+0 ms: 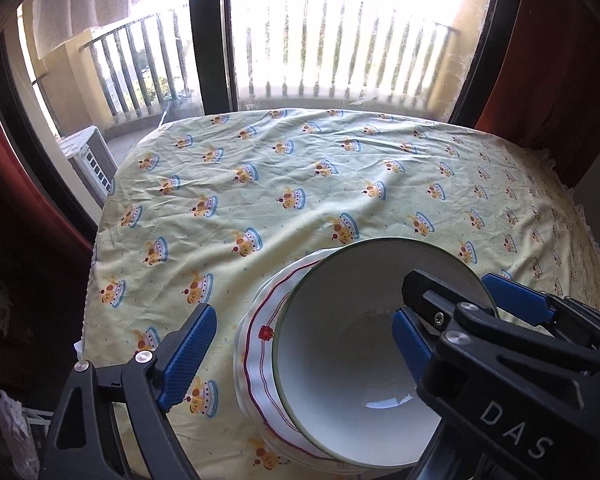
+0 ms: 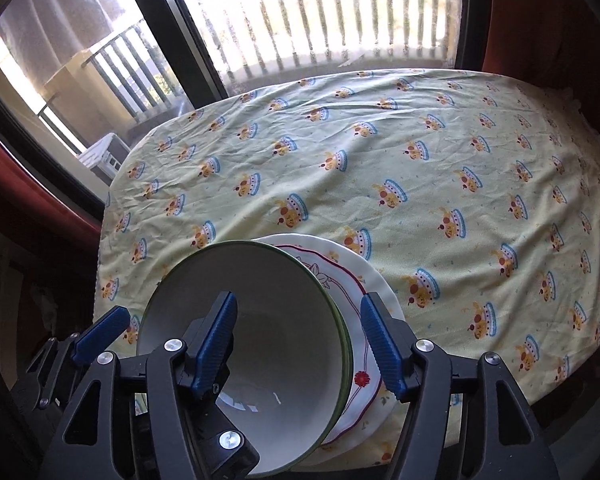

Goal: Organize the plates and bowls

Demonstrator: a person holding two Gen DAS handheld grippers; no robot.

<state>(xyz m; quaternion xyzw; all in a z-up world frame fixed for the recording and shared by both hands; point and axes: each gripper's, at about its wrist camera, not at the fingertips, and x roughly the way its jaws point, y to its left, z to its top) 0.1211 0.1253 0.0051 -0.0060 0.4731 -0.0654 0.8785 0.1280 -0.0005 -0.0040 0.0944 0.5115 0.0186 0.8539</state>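
A white bowl [image 1: 340, 364] [image 2: 284, 320] with a green rim sits on a red-trimmed scalloped plate [image 1: 260, 332] [image 2: 358, 384], which lies on a larger white plate [image 2: 364, 268]. The stack is near the front edge of the table. My left gripper [image 1: 302, 312] is open and straddles the bowl's left wall, one pad outside the plates, the other inside the bowl. My right gripper [image 2: 298, 300] is open across the bowl's right rim, one pad inside, one over the plates. No pad presses on the bowl.
A wrinkled yellow cloth [image 1: 300, 180] [image 2: 440, 140] with a cartoon print covers the round table. A glass balcony door with a dark frame [image 1: 208, 40] stands behind it, with red curtains [image 1: 548, 60] on both sides. The table's left edge drops off beside the stack.
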